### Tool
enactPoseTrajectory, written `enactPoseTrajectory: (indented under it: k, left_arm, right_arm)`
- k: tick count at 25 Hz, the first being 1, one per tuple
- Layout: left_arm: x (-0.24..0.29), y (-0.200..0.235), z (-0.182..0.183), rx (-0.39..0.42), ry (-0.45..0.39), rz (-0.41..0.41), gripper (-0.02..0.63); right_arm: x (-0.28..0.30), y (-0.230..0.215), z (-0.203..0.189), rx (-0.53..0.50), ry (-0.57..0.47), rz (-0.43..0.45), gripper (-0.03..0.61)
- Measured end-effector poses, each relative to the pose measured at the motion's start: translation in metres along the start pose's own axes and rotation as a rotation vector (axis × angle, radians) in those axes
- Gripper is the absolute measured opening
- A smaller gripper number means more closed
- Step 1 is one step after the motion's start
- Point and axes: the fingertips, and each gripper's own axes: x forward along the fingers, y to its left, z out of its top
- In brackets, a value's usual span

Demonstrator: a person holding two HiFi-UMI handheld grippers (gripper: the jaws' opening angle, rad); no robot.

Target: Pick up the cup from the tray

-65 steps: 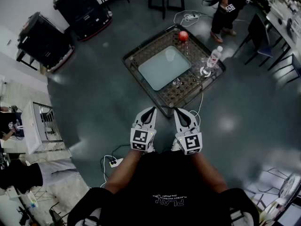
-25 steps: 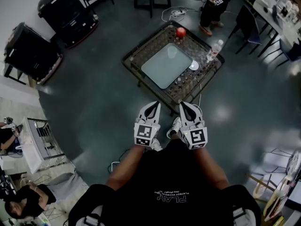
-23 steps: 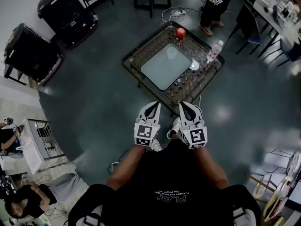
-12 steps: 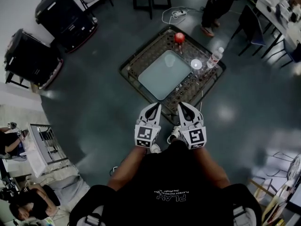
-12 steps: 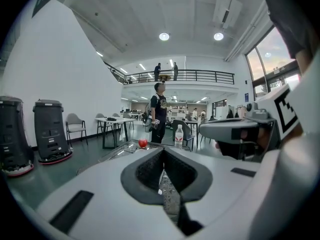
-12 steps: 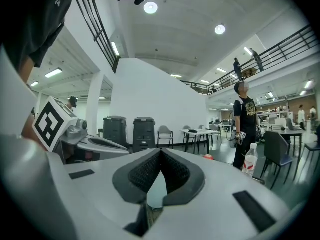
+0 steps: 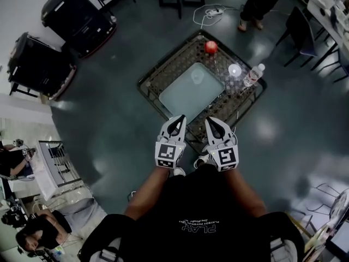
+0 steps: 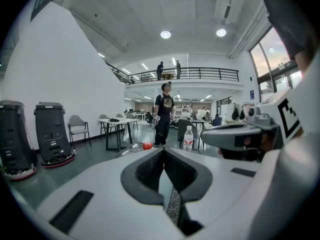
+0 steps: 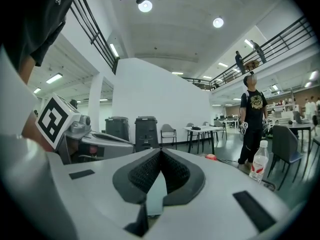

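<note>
Both tools are pressed together and hold nothing. The left tool and right tool sit side by side at the near edge of the counter. The cup stands on the counter's far right part, just beside a bottle and well apart from both tools.

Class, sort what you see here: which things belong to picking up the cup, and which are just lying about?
Job in hand: cup, tray, left gripper, right gripper (both shut, empty).
Lying about: red ball, water bottle, power strip.
</note>
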Motion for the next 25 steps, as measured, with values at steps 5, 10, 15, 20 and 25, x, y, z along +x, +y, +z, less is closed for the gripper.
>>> enactPoseTrajectory:
  k: [5, 10, 15, 20, 25]
  left_arm:
    - [0.017, -0.002, 0.01, 0.014, 0.0, 0.008, 0.006]
    - [0.035, 0.002, 0.004, 0.018, 0.018, 0.02, 0.006]
    - [0.057, 0.003, 0.001, 0.006, 0.034, 0.002, 0.006]
    - [0.079, 0.015, -0.01, 0.025, 0.05, -0.046, 0.006]
    - [0.094, 0.037, -0.021, 0.017, 0.07, -0.081, 0.008]
  right_arm:
    - [0.009, -0.025, 0.003, 0.01, 0.003, 0.01, 0.006]
    - [0.021, -0.041, -0.006, 0.009, 0.004, 0.017, 0.006]
    - [0.025, -0.056, -0.01, 0.007, 0.032, -0.003, 0.006]
    - [0.043, -0.065, -0.019, 0.018, 0.05, -0.05, 0.006]
    - [0.065, -0.069, -0.024, 0.037, 0.086, -0.101, 0.006]
